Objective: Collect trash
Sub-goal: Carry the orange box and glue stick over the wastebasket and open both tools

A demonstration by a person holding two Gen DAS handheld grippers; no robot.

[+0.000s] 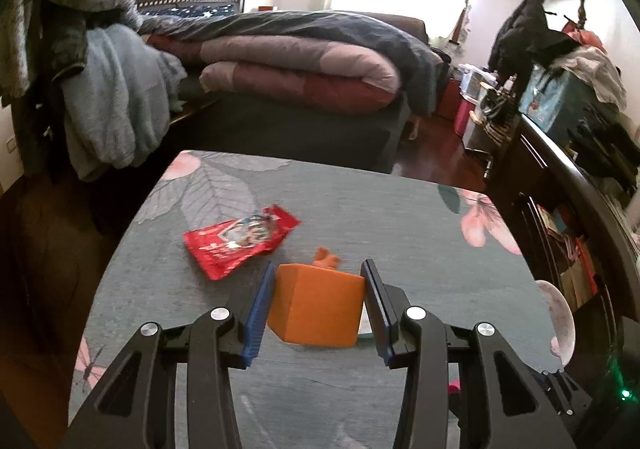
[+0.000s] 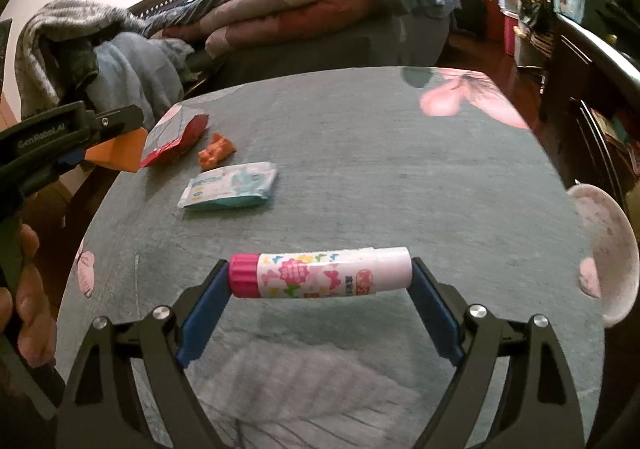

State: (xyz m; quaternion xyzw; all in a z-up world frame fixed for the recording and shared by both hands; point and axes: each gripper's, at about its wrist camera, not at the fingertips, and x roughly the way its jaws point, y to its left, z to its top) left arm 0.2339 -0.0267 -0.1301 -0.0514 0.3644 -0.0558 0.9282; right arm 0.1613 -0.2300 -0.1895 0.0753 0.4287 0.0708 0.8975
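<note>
My left gripper (image 1: 318, 269) is shut on an orange box (image 1: 316, 307) and holds it above the table; the box also shows in the right wrist view (image 2: 120, 153). A red snack wrapper (image 1: 238, 241) lies on the table to its left, also seen from the right wrist (image 2: 176, 143). A crumpled orange scrap (image 1: 326, 259) lies just beyond the box, and shows in the right wrist view (image 2: 216, 151). A teal tissue pack (image 2: 230, 185) lies near it. My right gripper (image 2: 320, 267) is shut on a pink-capped glue stick (image 2: 320, 271), held crosswise between the fingers.
The table (image 1: 400, 217) has a grey-green floral cloth. A pale pink dish (image 2: 606, 249) sits at its right edge, also in the left wrist view (image 1: 558, 317). A bed with folded quilts (image 1: 300, 61) stands behind. Dark shelving (image 1: 580, 209) is on the right.
</note>
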